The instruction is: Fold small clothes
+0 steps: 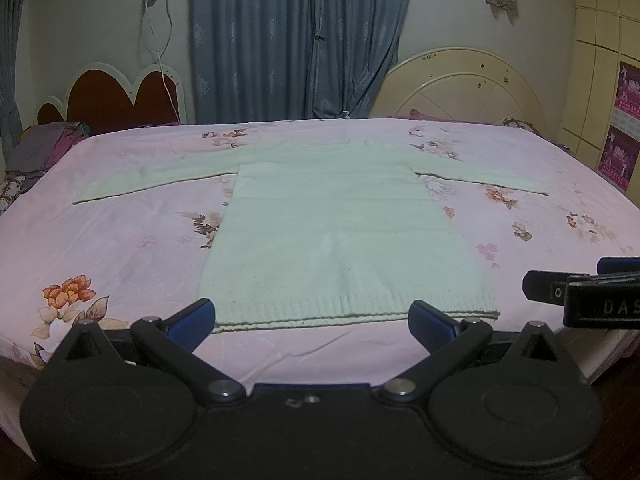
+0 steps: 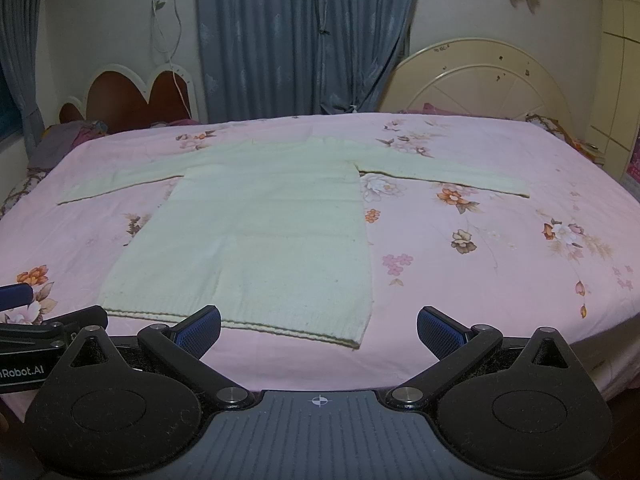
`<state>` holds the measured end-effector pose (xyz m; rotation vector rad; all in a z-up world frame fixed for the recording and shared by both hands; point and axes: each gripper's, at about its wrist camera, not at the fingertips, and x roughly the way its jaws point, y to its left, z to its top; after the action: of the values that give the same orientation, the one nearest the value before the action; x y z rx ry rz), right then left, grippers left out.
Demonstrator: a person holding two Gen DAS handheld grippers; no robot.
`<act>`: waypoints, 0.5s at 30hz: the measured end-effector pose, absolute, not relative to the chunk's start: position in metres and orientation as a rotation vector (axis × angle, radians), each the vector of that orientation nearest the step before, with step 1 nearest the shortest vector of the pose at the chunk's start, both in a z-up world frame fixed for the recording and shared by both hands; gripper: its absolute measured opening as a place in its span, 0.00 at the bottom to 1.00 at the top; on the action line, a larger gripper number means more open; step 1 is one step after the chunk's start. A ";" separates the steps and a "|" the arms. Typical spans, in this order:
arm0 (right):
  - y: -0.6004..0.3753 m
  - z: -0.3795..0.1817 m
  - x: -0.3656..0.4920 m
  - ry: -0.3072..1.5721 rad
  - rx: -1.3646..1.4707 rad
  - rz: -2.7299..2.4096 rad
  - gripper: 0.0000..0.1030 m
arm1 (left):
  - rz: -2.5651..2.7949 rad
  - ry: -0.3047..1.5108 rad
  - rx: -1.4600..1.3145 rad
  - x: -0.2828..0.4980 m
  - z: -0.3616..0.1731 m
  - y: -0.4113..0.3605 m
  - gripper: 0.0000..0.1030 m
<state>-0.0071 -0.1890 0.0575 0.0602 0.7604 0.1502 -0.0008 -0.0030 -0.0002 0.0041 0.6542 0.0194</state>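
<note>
The left gripper [image 1: 312, 320] is seen spread wide, nothing held between its blue pads [image 1: 192, 322], poised just before the ribbed hem of the sweater [image 1: 340, 240]. The right gripper [image 2: 318, 330] is likewise held wide open and empty, set near the hem's right corner, its left pad [image 2: 200, 330] just at the hem's edge. Each gripper is glimpsed at the edge of the other's view. The pale cream sweater [image 2: 264, 232] is laid flat on the pink floral bedsheet [image 1: 120, 240], hem nearest, both sleeves stretched straight out to either side, collar at the far end. Beyond the sweater's collar, blue-grey curtains [image 1: 296, 40] are hung; to the left of them a heart-shaped headboard [image 1: 116, 96] is seen, to the right a cream round headboard [image 1: 460, 84]
</note>
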 end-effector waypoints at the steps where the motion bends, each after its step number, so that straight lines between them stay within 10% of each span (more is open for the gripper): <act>1: -0.189 0.057 -0.007 0.760 0.060 0.150 1.00 | 0.021 0.654 0.004 -0.001 0.000 -0.002 1.00; 15: -0.191 0.050 0.011 0.776 0.101 0.120 1.00 | 0.045 0.679 -0.009 0.020 -0.007 0.012 1.00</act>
<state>0.0106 -0.1912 0.0496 0.1005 0.7762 0.1198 0.0198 0.0121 -0.0074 -0.0092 0.6787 0.0454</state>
